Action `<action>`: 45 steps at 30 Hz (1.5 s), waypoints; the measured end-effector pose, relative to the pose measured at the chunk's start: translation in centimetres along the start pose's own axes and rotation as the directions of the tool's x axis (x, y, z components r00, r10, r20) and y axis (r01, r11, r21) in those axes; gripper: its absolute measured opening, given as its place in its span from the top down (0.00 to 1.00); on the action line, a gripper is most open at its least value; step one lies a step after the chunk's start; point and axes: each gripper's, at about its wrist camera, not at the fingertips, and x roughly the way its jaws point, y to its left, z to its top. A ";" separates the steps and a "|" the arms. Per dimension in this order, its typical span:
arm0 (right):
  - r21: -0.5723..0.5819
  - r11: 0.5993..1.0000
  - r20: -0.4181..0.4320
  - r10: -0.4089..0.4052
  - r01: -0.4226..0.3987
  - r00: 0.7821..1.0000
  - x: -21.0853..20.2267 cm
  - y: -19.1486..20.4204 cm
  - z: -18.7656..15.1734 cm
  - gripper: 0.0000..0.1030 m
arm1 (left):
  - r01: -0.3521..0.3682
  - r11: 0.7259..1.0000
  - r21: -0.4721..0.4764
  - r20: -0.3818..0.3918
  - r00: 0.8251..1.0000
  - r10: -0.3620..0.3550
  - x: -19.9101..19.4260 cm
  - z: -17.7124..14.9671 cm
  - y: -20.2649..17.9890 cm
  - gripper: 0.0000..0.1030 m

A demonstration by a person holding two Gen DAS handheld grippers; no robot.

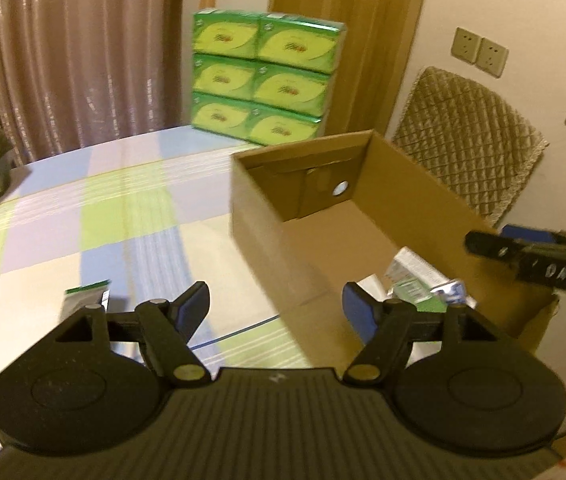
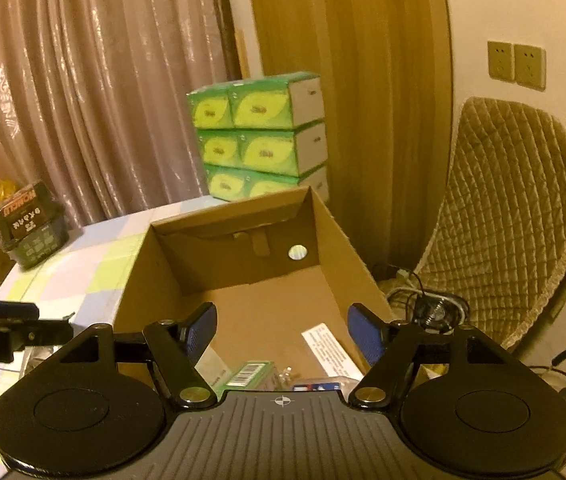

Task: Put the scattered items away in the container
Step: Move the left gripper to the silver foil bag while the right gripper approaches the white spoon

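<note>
An open cardboard box (image 1: 261,220) stands on the checked tablecloth; it also shows in the right wrist view (image 2: 135,280). Several small packets lie in its near end (image 1: 411,276), among them a green barcoded pack (image 2: 249,374) and a white leaflet (image 2: 329,350). A green-and-white packet (image 1: 85,300) lies on the cloth left of the box. My left gripper (image 1: 275,306) is open and empty over the box's near left wall. My right gripper (image 2: 282,330) is open and empty above the box's near end; it shows in the left wrist view (image 1: 531,258).
A stack of green tissue boxes (image 1: 263,76) stands at the table's far edge. A dark carton (image 2: 29,224) sits far left. A quilted chair (image 2: 515,216) stands right of the table, with cables (image 2: 427,304) on the floor. Curtains hang behind.
</note>
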 end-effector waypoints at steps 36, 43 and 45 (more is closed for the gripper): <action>-0.215 0.919 -0.114 0.311 -0.329 0.943 3.1 20.0 -3.6 0.31 | -0.303 0.944 -0.127 -0.100 0.951 0.292 -7.6 -8.1 17.0 0.17; -0.228 0.908 -0.213 0.307 -0.353 0.928 5.4 21.8 -5.4 0.30 | -0.300 0.948 -0.106 -0.137 0.949 0.285 -6.7 -9.5 18.3 0.17; -0.247 0.905 -0.226 0.293 -0.345 0.929 6.0 22.3 -5.8 0.30 | -0.285 0.952 -0.109 -0.140 0.953 0.269 -6.1 -9.7 18.2 0.17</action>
